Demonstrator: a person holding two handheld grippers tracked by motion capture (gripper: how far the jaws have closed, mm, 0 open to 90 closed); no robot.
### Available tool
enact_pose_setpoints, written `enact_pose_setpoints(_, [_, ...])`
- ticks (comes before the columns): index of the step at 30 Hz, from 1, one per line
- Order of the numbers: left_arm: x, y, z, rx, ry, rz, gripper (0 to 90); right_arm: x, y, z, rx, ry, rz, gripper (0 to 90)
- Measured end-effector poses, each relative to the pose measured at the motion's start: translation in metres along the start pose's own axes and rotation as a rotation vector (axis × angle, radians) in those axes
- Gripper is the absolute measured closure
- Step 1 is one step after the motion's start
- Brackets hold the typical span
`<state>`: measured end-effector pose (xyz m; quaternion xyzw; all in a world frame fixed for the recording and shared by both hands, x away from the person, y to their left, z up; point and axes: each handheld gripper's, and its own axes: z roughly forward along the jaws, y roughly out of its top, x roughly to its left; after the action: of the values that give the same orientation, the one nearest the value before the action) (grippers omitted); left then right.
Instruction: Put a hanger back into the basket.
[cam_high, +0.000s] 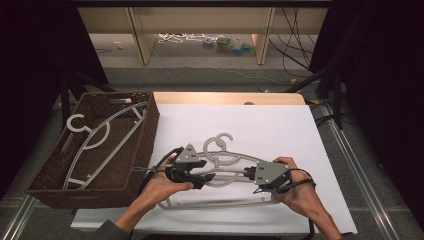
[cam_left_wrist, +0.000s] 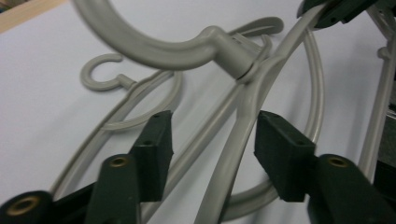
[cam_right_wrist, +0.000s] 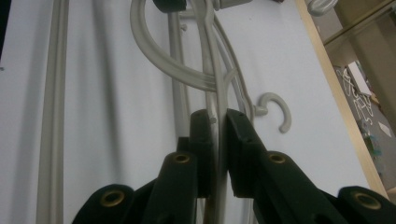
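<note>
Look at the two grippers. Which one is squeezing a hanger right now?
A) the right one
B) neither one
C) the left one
A: in the right gripper view, the right gripper has its jaws shut on a grey hanger, while the left gripper is open around the hanger's arm without touching it.

Both grippers same build. Left gripper (cam_high: 209, 177): black body, grey three-cornered plate on top with small dark screws, black cable looping off its left side. Right gripper (cam_high: 248, 174): same grey plate, black cable looping past the wrist on the right. Jaws are matte black blocks with small holes in the pads (cam_left_wrist: 156, 149), brass-coloured inserts at the arm pivots. Dark grey sleeve edge on the near left forearm.
</note>
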<state>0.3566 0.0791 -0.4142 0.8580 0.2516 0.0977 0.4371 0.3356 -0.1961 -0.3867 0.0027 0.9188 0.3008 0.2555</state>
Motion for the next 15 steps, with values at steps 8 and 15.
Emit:
enact_pose_setpoints(8, [-0.003, 0.001, -0.003, 0.024, -0.054, 0.097, 74.5, 0.001, 0.0, 0.0, -0.002, 0.018, 0.004, 82.3])
enact_pose_setpoints(15, [-0.013, 0.003, -0.006, 0.051, -0.082, 0.172, 80.7, 0.001, -0.004, 0.005, 0.003, 0.013, -0.011, 80.8])
